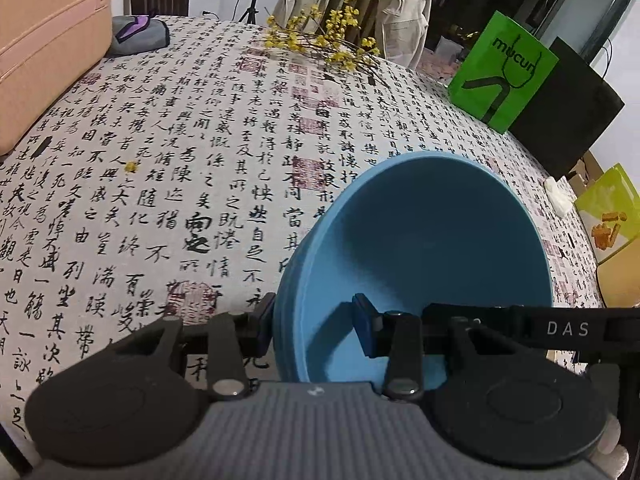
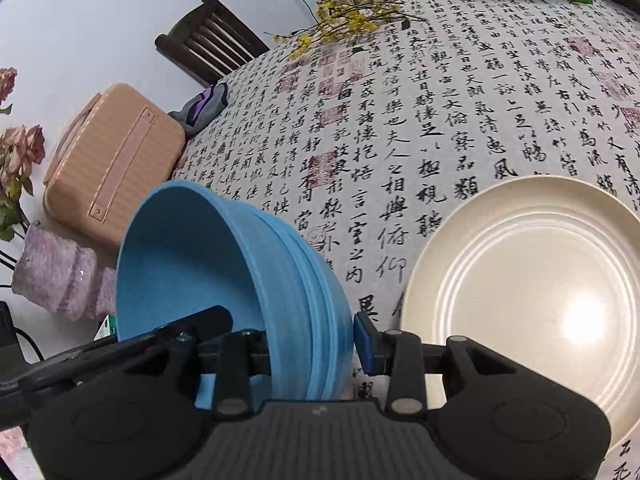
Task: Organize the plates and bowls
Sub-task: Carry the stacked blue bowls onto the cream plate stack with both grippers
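Observation:
A blue bowl (image 1: 424, 252) is held tilted above the table, gripped from both sides. My left gripper (image 1: 316, 328) straddles its rim, one finger outside, one inside. In the right wrist view the same blue bowl (image 2: 224, 264) has my right gripper (image 2: 308, 344) on its opposite rim, with the left gripper's arm (image 2: 120, 352) reaching in from the left. There is a small gap between the right finger and the bowl wall. A cream plate (image 2: 532, 292) lies flat on the table to the right of the bowl.
The table wears a calligraphy cloth (image 1: 180, 168). A pink case (image 1: 48, 40), yellow flower sprigs (image 1: 324, 36), a green bag (image 1: 500, 72) and a black bag (image 1: 568, 108) stand along the far edges. A pink vase (image 2: 56, 272) stands at the left.

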The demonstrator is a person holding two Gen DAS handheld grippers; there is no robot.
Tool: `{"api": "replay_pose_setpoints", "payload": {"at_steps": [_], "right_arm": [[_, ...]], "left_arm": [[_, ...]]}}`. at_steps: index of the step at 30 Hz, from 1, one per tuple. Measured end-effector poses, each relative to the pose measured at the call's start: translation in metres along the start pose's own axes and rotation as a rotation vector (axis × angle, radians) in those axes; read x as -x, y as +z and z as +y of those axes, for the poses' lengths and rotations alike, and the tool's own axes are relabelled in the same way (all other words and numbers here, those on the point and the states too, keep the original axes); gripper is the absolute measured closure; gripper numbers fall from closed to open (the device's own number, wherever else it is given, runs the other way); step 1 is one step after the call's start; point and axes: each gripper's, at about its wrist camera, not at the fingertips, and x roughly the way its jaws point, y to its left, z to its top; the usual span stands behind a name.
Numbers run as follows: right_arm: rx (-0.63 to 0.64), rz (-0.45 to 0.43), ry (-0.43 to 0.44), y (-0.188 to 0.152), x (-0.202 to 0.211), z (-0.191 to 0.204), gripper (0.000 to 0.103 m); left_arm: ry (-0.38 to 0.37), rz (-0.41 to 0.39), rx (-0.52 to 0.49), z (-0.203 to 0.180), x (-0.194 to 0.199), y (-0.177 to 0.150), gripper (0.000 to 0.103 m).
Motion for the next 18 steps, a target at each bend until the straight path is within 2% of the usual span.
{"api": "replay_pose_setpoints", "payload": {"at_steps": [18], "right_arm": [[-0.046,-0.029,0.003,0.002,0.032,-0.036,0.068]], "left_arm": [[-0.009,-0.003,-0.053,-0.045,-0.004,0.004,0.062]]}}
